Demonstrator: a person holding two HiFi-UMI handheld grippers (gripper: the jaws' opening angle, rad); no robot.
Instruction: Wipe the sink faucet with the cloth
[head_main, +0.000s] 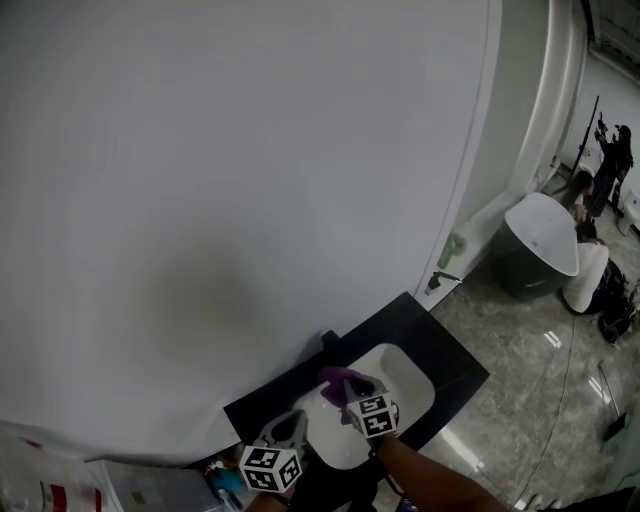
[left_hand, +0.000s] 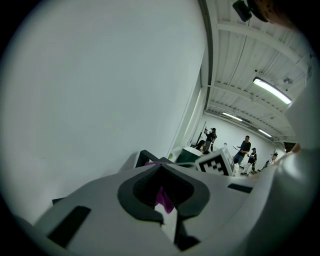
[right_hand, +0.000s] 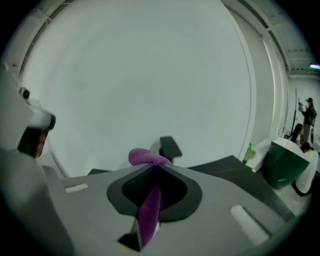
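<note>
Holding a two-jaw gripper in each hand, we stand over a white oval sink basin (head_main: 412, 384) set in a black worktop (head_main: 442, 348) against a plain white wall. The right gripper (right_hand: 152, 166) has its jaws closed tight on a purple cloth (right_hand: 148, 209). A strip of it runs down the slit between the jaws, and a rolled lump bulges out past their tips. Just beyond that lump, dead ahead of the right jaws, stands the black square-headed sink faucet (right_hand: 169, 146); we cannot tell whether cloth and faucet touch.

The left gripper (left_hand: 160, 167) has its jaws drawn together beside the right one. A sliver of purple shows in their slit, but we cannot tell whether it is pinched there. The right gripper's cube carries bold black-and-white square markers (left_hand: 218, 163), ahead of the left jaws and to their right. Behind the left jaws lie white packets (head_main: 150, 490) with red marks, their print too small to read.
</note>
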